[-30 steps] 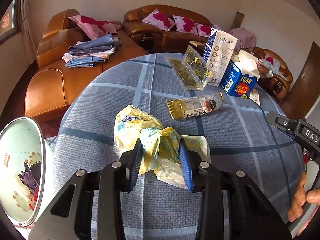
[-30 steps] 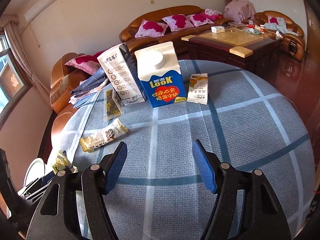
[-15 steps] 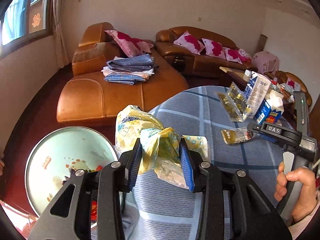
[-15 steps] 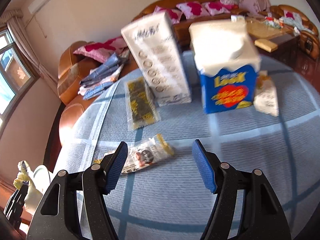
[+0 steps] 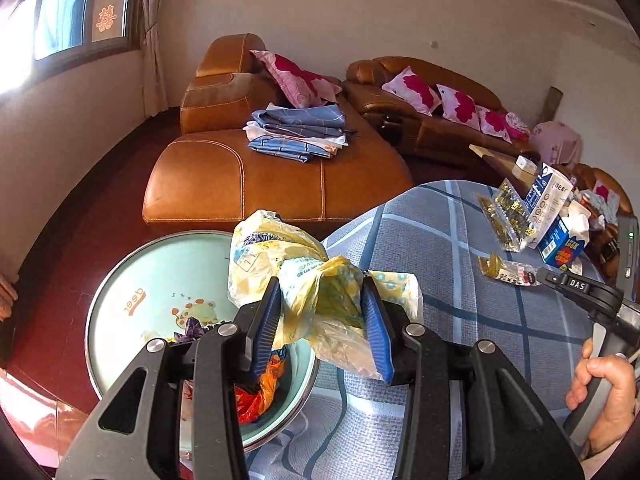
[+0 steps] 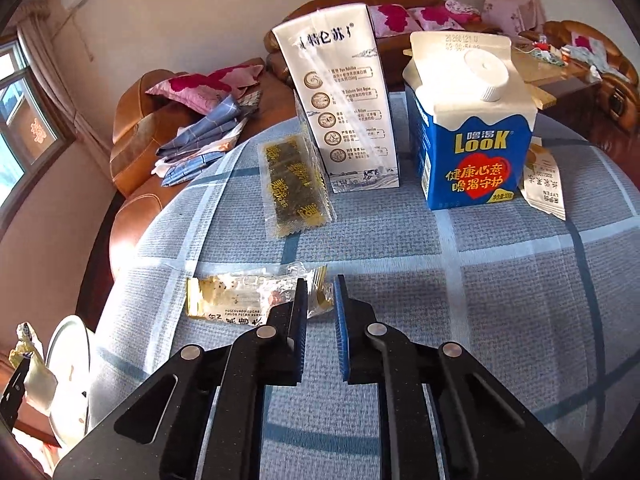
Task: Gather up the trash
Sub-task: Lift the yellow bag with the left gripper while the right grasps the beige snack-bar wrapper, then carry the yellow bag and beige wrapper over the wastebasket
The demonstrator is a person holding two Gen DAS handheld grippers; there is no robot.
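My left gripper holds a crumpled yellow plastic bag just past the table's edge, above the pale green trash bin. Its jaws are opening, with the bag still pinched between the blue pads. Colourful wrappers lie in the bin. My right gripper is shut on the right end of a clear and gold snack wrapper, which lies flat on the blue checked tablecloth. In the left wrist view a hand grips the right tool's handle beside that wrapper.
Behind the wrapper stand a tall white milk carton and a blue LOOK carton. A seaweed packet leans on the white carton, and a small sachet lies by the blue one. A brown leather sofa with folded cloths stands beyond the table.
My left gripper swung left with the yellow bag, from over the table to above the bin. My right gripper came down to the snack wrapper and shut on its end.
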